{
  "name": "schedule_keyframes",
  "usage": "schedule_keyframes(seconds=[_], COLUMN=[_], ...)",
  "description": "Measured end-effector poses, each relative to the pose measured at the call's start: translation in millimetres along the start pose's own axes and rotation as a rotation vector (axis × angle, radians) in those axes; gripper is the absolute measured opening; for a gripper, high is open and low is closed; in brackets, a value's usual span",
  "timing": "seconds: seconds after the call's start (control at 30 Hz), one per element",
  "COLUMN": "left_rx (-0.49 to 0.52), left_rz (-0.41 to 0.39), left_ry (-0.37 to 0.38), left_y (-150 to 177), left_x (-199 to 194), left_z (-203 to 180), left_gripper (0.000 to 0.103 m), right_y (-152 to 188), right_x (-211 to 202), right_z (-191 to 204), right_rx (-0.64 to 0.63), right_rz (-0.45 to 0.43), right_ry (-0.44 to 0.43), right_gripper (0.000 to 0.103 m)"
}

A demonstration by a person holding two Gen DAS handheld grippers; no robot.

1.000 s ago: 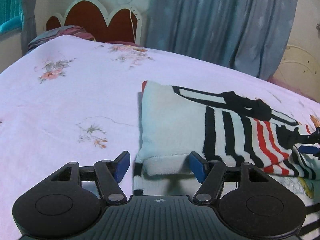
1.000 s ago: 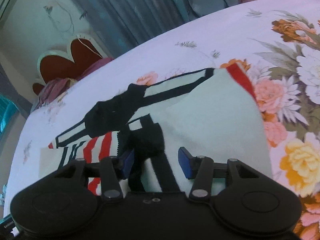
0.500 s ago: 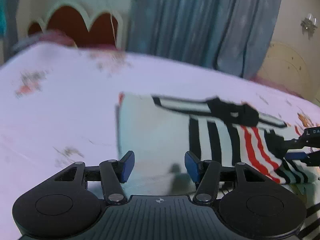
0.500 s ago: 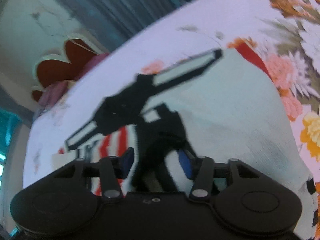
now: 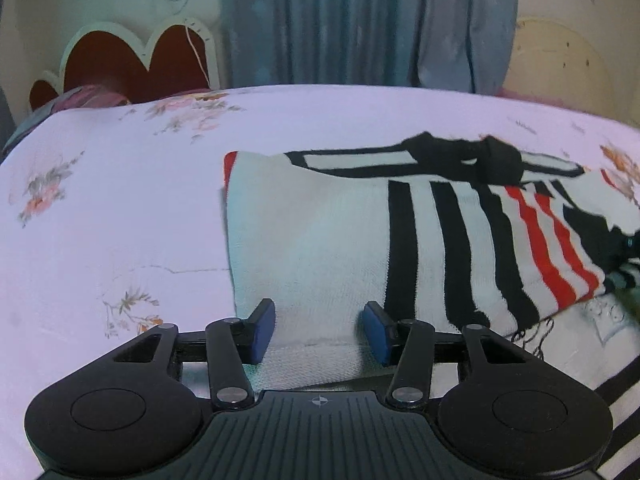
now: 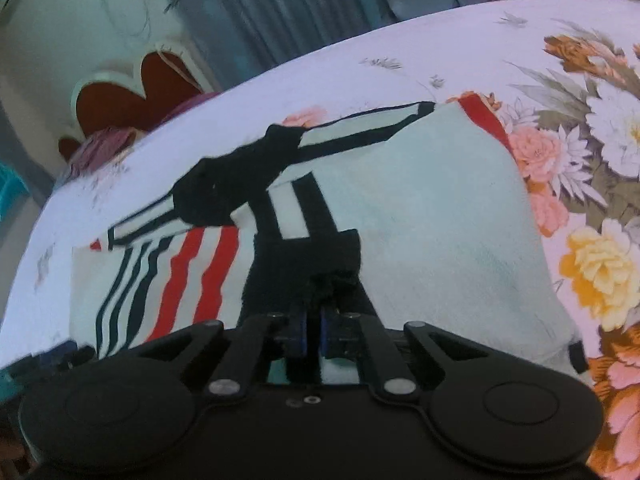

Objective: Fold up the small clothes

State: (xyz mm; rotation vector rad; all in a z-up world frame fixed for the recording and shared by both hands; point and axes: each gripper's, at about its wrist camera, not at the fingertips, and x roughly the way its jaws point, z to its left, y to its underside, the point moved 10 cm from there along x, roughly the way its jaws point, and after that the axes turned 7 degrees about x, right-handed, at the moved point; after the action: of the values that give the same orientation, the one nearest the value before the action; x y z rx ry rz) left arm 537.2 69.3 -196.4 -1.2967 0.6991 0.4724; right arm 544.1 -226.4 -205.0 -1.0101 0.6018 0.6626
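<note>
A small white knit garment (image 5: pixel 320 240) with black and red stripes lies partly folded on the bed. My left gripper (image 5: pixel 319 332) is open, its blue pads on either side of the garment's white near edge. In the right wrist view the garment (image 6: pixel 440 216) fills the middle, and my right gripper (image 6: pixel 313 332) is shut on its black edge (image 6: pixel 320 276). The pinched cloth bunches up just ahead of the pads.
The bed (image 5: pixel 120 200) has a pale sheet with flower prints, bolder flowers on the right (image 6: pixel 600 160). A red scalloped headboard (image 5: pixel 132 64) and blue curtains (image 5: pixel 360 20) stand at the far side. A cream round-backed chair (image 5: pixel 560 60) is at far right.
My right gripper has closed on the garment's black edge. My left gripper has moved forward over the white near edge and stays open.
</note>
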Motion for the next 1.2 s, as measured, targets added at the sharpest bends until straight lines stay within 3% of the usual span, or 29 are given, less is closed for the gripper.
schedule_keyframes(seconds=[0.07, 0.17, 0.27, 0.4, 0.5, 0.53, 0.6, 0.7, 0.8, 0.9, 1.07, 1.13, 1.2], left_rx=[-0.016, -0.074, -0.079, -0.072, -0.094, -0.126, -0.142, -0.108, -0.123, -0.118, -0.077, -0.051, -0.059], left_rz=[0.003, -0.014, -0.05, -0.038, 0.018, 0.01, 0.024, 0.038, -0.048, -0.014, -0.011, -0.013, -0.012], left_ry=[0.02, 0.051, 0.048, 0.039, 0.036, 0.055, 0.076, 0.061, 0.065, 0.116, 0.099, 0.069, 0.059], left_y=[-1, -12, -35, -65, -74, -78, -85, -88, -96, -90, -78, -73, -71], left_x=[1, -6, -1, 38, 80, 88, 95, 92, 65, 68, 71, 72, 73], left_z=[3, 11, 19, 30, 46, 52, 56, 52, 47, 26, 1, 2, 14], left_gripper=[0.049, 0.049, 0.049, 0.049, 0.054, 0.06, 0.063, 0.063, 0.063, 0.063, 0.064, 0.064, 0.064], right_y=[-3, -16, -31, -44, -55, -60, -72, -80, -74, -51, -10, 0, -2], right_x=[-1, -18, -21, -5, 16, 24, 39, 41, 28, 36, 68, 78, 80], right_z=[2, 1, 0, 15, 13, 7, -4, 0, 31, 74, 125, 131, 128], right_rx=[-0.005, -0.011, -0.012, -0.07, -0.09, -0.079, -0.045, -0.06, -0.126, -0.217, -0.31, -0.34, -0.39], right_rz=[0.001, -0.074, -0.095, -0.08, -0.079, -0.076, -0.061, -0.061, -0.084, -0.044, 0.037, 0.054, 0.039], right_ry=[0.008, 0.03, 0.023, 0.0, 0.067, 0.1, 0.131, 0.139, 0.089, 0.01, -0.061, -0.047, -0.031], right_gripper=[0.012, 0.023, 0.021, 0.019, 0.02, 0.017, 0.015, 0.023, 0.033, 0.032, 0.032, 0.033, 0.026])
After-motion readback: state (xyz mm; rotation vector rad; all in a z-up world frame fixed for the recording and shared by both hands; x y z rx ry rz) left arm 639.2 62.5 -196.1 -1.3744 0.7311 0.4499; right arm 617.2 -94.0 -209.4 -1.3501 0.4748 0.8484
